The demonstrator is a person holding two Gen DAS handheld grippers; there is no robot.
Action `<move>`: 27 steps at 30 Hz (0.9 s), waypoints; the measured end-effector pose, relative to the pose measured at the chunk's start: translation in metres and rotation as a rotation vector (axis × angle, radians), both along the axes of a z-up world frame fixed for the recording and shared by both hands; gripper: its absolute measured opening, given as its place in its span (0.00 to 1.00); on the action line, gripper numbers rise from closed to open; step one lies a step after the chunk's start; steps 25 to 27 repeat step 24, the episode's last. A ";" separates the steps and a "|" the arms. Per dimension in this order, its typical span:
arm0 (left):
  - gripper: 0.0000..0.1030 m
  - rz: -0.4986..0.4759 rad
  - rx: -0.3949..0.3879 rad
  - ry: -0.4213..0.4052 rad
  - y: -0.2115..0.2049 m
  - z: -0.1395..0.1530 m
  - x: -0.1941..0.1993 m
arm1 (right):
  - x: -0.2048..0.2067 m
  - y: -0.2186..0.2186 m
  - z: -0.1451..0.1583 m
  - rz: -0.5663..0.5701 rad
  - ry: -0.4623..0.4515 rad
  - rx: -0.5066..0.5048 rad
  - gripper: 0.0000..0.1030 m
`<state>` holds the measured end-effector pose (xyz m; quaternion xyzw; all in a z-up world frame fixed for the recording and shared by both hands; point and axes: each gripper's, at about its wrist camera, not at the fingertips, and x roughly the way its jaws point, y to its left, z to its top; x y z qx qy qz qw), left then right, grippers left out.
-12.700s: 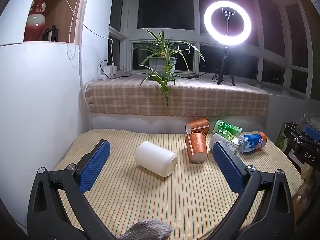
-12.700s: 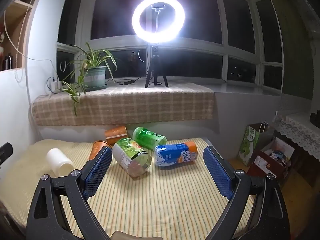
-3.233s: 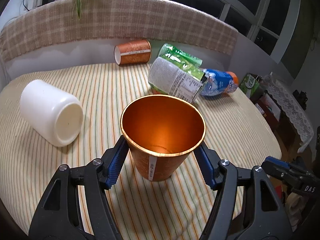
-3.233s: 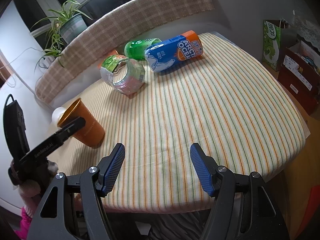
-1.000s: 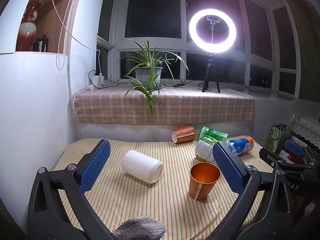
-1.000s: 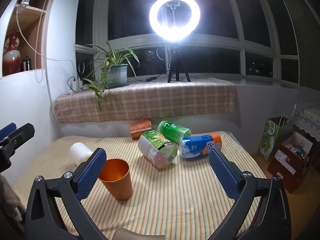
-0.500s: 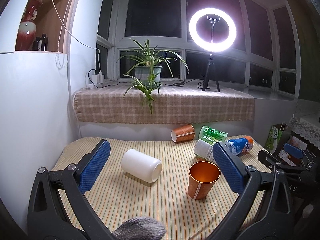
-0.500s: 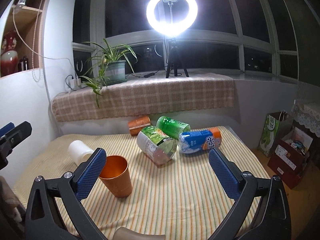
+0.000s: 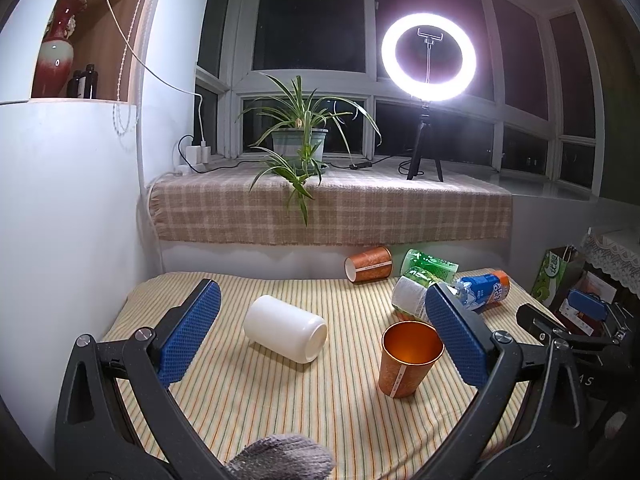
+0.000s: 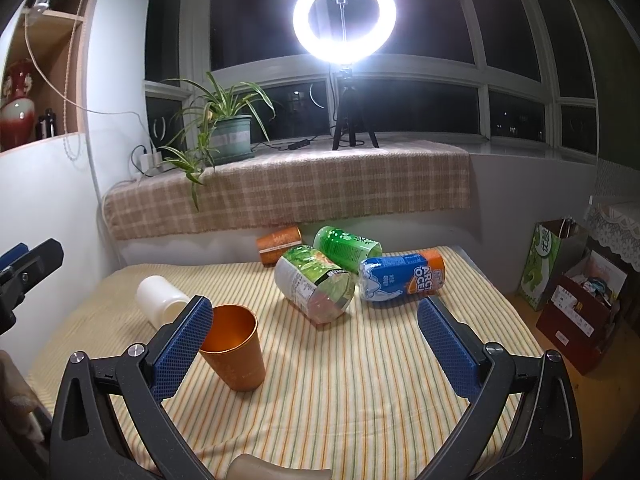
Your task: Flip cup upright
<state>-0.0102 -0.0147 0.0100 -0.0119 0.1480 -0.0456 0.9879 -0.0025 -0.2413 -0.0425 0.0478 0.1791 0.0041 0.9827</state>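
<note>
The cup [image 9: 410, 360] stands upright on the striped surface [image 9: 280, 412], mouth open to the ceiling, copper inside catching the light. From the left wrist view, the left claw [image 9: 322, 340] is spread wide and gripping nothing; the cup sits at about 4 o'clock from its midpoint, partly behind the tip of the right-hand blue pad [image 9: 456, 340], but the view does not show whether they touch. Over to the right wrist view: the right claw [image 10: 314, 354] is released too, its fingers far apart with only striped cloth between them. Here the cup [image 10: 236, 350] shows at roughly 9 o'clock from the midpoint, tucked just behind the left-hand pad [image 10: 182, 350], which covers part of its rim. A white jar [image 9: 285, 334] lies on its side at about 10 o'clock from the cup, apart from it. Toward 12 o'clock, at the far edge by the wall, a second orange cup [image 9: 368, 269] lies tipped over. Next to it is a huddle of fallen containers: a green can [image 10: 346, 249], a green-labelled jar [image 10: 316, 290] and a blue bottle [image 10: 402, 276], all on their sides and pressed together. Above them, on the checked sill, a plant [image 9: 298, 148] stands beside a glowing ring light [image 9: 428, 58].
</note>
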 end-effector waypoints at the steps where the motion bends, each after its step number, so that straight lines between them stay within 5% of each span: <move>1: 1.00 -0.001 0.000 0.000 0.000 0.000 0.000 | 0.000 0.000 0.000 0.000 0.002 0.002 0.99; 27: 1.00 0.002 -0.004 0.007 0.004 -0.001 0.000 | 0.004 0.001 -0.005 0.017 0.028 0.009 0.99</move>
